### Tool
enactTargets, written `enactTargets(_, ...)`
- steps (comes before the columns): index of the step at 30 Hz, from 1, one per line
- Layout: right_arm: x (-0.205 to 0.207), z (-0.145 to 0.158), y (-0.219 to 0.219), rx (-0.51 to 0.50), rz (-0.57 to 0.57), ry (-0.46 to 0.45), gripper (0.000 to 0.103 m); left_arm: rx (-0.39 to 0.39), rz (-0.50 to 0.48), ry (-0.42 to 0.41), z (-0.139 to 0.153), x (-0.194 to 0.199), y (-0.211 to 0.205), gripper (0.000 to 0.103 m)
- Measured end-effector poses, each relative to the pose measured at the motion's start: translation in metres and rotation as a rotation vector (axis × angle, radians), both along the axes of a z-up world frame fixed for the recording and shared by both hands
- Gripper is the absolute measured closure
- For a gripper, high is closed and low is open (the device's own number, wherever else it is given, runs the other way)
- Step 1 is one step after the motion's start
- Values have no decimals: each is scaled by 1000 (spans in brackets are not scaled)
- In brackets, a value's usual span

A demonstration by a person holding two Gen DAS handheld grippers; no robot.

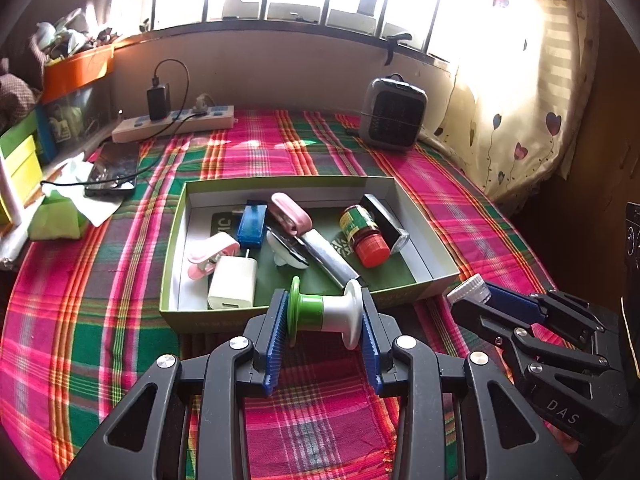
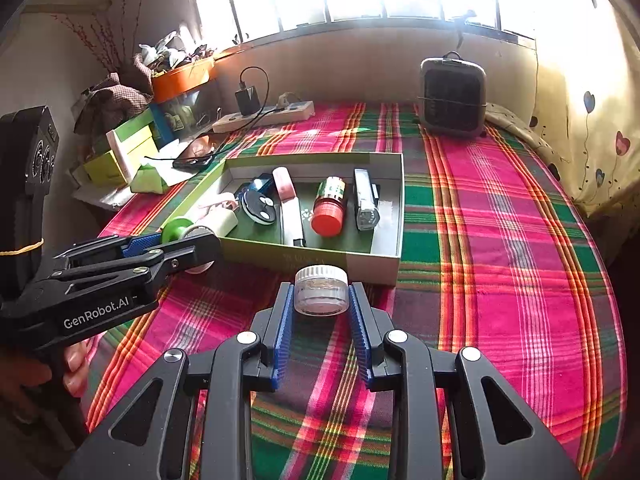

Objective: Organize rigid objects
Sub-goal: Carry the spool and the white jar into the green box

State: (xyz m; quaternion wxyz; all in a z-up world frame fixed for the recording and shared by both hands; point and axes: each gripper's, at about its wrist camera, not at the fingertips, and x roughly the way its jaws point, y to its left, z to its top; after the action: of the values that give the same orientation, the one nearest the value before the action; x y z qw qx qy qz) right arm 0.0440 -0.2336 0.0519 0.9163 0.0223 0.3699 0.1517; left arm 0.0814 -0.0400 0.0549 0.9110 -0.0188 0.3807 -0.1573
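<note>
You have the green-and-white spool clamped end to end between the blue pads of your left gripper, held in the air just short of the near wall of the green box. Your right gripper has its jaws closed on a small clear jar with a ribbed white lid, held upright in front of the same near wall, toward the box's right corner.

By the look of it, you are mid-carry: both pieces are up off the plaid cloth and neither is over the box yet. The next move calls for taking each one forward past the rim and lowering it onto bare floor. Free space looks tight on the left, where the white charger cube, pink clip and blue block crowd together. The right end, past the red-capped bottle and the black-and-clear case, seems roomier for the jar. Keep the two grippers apart as they converge on the box.

As for writing, "GenRobot.AI" reads on the side of the left gripper in the right wrist view, and "DAS" on the right gripper's body in the left wrist view. The box floor shows a printed fragment ending in "IC"; the bottle's label is too small to read.
</note>
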Motion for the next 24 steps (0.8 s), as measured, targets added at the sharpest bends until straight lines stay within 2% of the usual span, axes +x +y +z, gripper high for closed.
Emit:
enactTargets(13, 50, 17, 12, -20, 1, -35, 74, 15, 22, 7, -2, 35, 16, 71)
enactTargets(24, 107, 12, 28, -38, 20, -17, 74, 26, 42, 22, -11, 57, 21, 71)
